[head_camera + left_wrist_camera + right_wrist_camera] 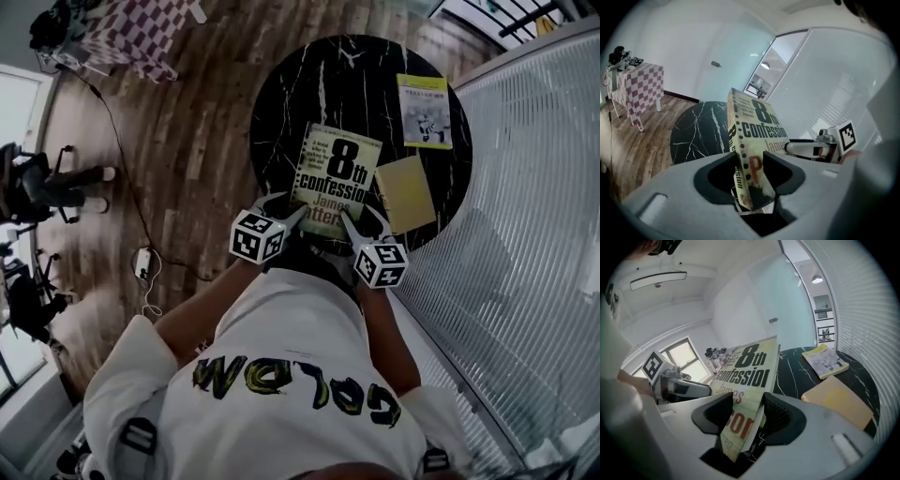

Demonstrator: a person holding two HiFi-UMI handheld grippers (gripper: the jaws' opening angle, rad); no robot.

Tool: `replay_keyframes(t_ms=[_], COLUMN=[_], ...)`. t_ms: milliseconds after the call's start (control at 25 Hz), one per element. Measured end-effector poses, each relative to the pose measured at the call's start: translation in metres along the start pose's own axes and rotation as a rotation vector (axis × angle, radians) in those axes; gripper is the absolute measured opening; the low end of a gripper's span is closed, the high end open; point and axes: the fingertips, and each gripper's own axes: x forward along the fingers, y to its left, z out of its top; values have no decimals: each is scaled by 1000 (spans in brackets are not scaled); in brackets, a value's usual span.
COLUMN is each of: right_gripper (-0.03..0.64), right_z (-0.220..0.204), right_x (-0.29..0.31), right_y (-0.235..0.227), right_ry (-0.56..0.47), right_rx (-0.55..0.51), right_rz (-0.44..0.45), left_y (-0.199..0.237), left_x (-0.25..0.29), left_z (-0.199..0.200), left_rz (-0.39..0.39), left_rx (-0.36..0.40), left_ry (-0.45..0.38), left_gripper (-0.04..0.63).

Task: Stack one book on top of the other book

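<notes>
A pale green paperback titled "8th confession" (336, 178) hangs tilted above the round black marble table (309, 84). My left gripper (287, 212) is shut on its near left corner, my right gripper (352, 223) on its near right corner. In the left gripper view the book (757, 126) stands edge-on between the pads of the left gripper (752, 171). In the right gripper view its cover (745, 366) is clamped in the right gripper (745, 416). A plain tan book (405, 192) lies on the table just right of it, and a yellow book (424, 111) lies further back.
A table with a checkered cloth (141, 33) stands across the wooden floor. A ribbed glass wall (525, 187) runs close along the table's right side. A cable and power brick (143, 262) lie on the floor to the left, near black chairs (37, 187).
</notes>
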Motion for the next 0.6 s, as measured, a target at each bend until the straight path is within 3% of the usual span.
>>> replay_keyframes(t_ms=[280,600], right_gripper=[212,212], right_z=[24,24], right_x=[-21,-28], right_y=[10,-3], right_ry=[-35,-49], right_rx=[-35,-27], right_rz=[0,-19], left_y=[-18,-28], left_x=[-18,-7], left_z=[16,17], left_rz=[1,-15], left_rx=[-18,2], left_ry=[-41,-29], left_gripper=[190,192])
